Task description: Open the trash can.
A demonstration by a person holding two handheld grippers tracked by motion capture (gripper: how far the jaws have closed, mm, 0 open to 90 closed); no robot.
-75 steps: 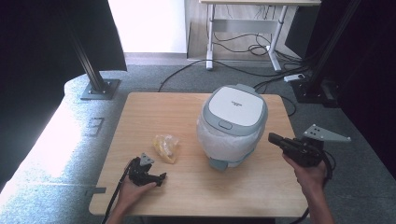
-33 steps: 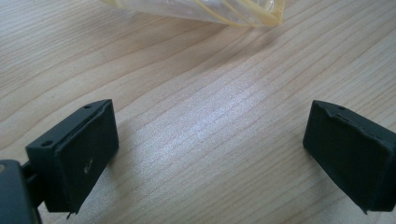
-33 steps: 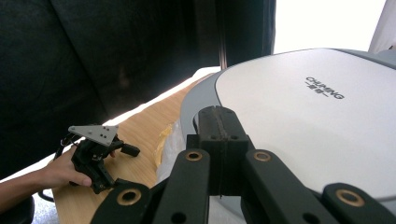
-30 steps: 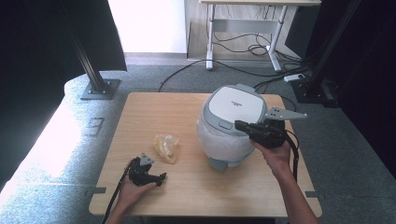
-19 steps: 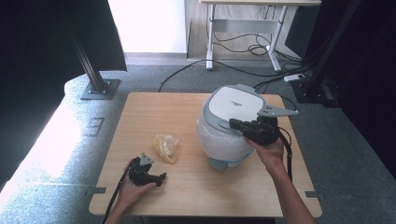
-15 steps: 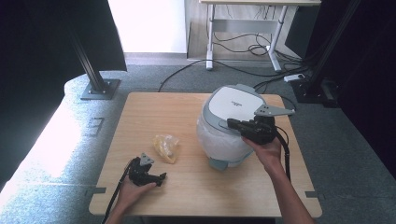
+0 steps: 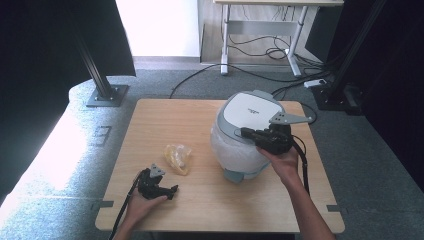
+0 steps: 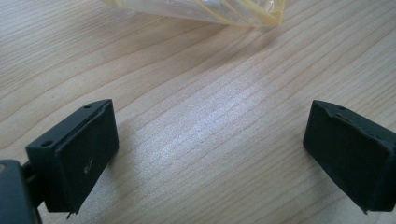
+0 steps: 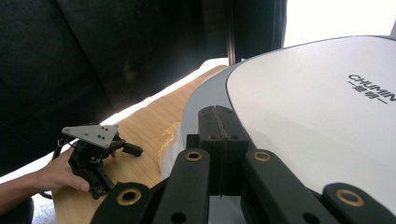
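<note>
A white and grey rice cooker (image 7: 250,112) stands at the table's right middle, lid down and body wrapped in clear film. My right gripper (image 7: 245,132) is shut, its tips touching the grey front rim of the lid (image 9: 205,100); in the right gripper view the two jaws (image 9: 218,119) are pressed together with nothing between them. My left gripper (image 7: 172,190) rests on the table near the front left, held by a hand. Its jaws stand wide open over bare wood (image 8: 210,140). A crumpled yellow-edged clear bag (image 7: 178,157) lies just beyond it, also at the top of the left gripper view (image 8: 201,9).
The wooden table (image 7: 165,120) is bare at its back left. Dark curtains and black stand feet (image 7: 105,95) flank it, and cables (image 7: 260,52) run across the floor behind. The left hand's gripper (image 9: 122,153) shows far off in the right gripper view.
My right gripper has come in from the table's right edge, moving left and up onto the front of the cooker's lid. The left gripper and the bag have stayed put.
</note>
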